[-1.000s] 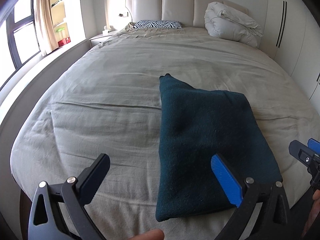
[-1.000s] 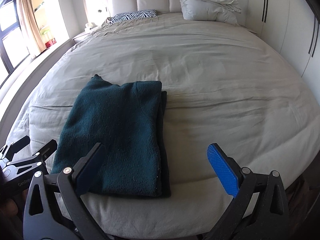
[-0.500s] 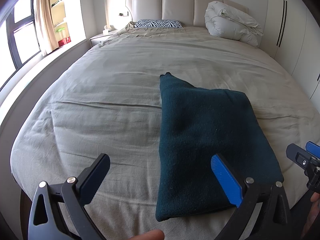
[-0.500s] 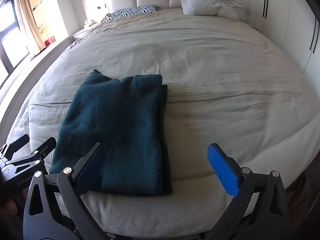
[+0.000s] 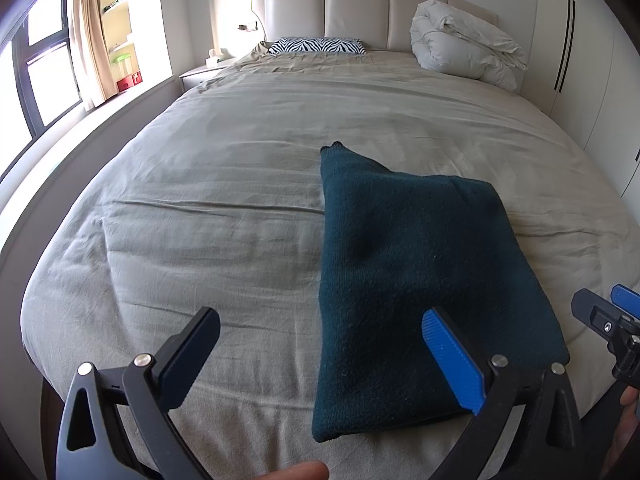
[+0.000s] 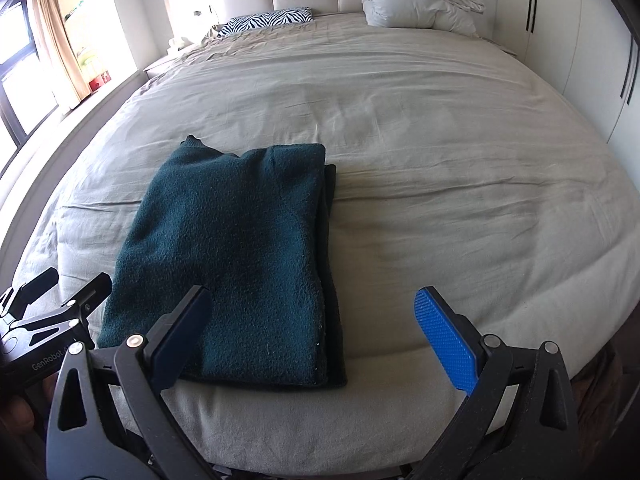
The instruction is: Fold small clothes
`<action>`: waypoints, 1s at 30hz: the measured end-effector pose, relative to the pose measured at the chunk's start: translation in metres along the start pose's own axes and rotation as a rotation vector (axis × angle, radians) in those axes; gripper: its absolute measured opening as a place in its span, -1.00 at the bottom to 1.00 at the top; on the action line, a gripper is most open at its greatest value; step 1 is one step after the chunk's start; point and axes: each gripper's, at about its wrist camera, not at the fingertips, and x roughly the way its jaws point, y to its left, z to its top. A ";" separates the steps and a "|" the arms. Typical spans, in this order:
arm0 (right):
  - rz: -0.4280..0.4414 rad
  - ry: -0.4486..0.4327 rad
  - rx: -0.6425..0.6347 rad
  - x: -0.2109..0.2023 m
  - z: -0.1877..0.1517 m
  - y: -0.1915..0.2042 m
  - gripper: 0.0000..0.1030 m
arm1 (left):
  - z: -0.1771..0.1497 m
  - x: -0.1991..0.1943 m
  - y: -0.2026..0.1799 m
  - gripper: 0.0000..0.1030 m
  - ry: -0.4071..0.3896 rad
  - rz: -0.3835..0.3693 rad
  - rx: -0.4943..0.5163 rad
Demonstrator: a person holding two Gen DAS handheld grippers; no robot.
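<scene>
We're over the foot of the big bed with its wrinkled beige cotton cover (image 5: 248,184); everything below is placed relative to that foot edge. The dark teal knitted garment, folded into a long rectangle (image 6: 240,264), lies flat just inside the edge, one cuff or corner poking out at its far end.

Risks as we judge them: the near hem sits close to the edge, so a careless pull toward us could drag it off. The stacked layers along its right side look loose; pinching only the top layer would peel the fold open. The soft cover may bunch into the grip.

Left gripper (image 5: 320,356) is spread wide, empty, hovering above the near hem, touching nothing. Right gripper (image 6: 312,336) is likewise wide, empty, over the near right corner.
</scene>
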 end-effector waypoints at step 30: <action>0.003 0.014 0.004 0.005 -0.004 0.001 1.00 | -0.001 0.004 0.002 1.00 0.013 -0.008 0.016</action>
